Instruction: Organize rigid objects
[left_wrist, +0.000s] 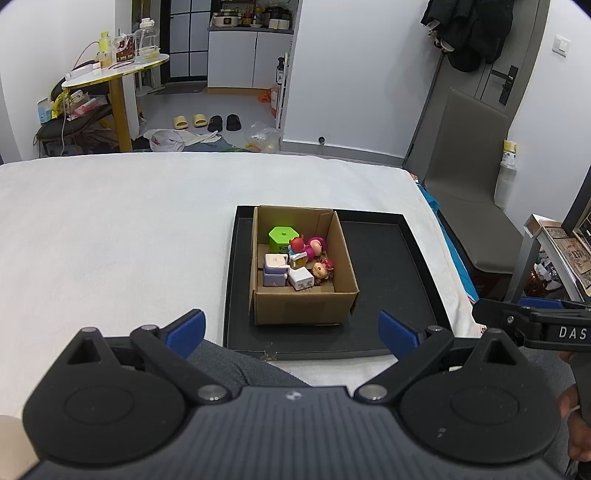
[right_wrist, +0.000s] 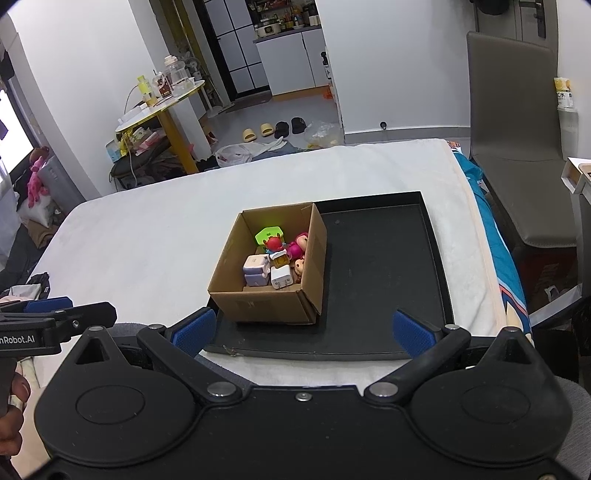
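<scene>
An open cardboard box (left_wrist: 304, 302) (right_wrist: 266, 304) stands in the left part of a black tray (left_wrist: 384, 280) (right_wrist: 384, 266) on the white bed. Inside lie a green cube (left_wrist: 282, 236) (right_wrist: 269, 234), a lilac block (left_wrist: 274, 268) (right_wrist: 255, 269), a white charger (left_wrist: 301, 279) (right_wrist: 281, 277), and small toy figures (left_wrist: 308, 248) (right_wrist: 295, 251). My left gripper (left_wrist: 291, 330) is open and empty, held back near the tray's front edge. My right gripper (right_wrist: 303, 330) is open and empty, also just short of the tray. Each gripper's side shows in the other's view.
The white bed cover (left_wrist: 110, 236) (right_wrist: 147, 240) spreads to the left of the tray. A grey chair (left_wrist: 469, 177) (right_wrist: 517, 147) stands past the bed's right edge. A yellow-legged side table (left_wrist: 114, 74) with bottles and floor clutter lie beyond the far edge.
</scene>
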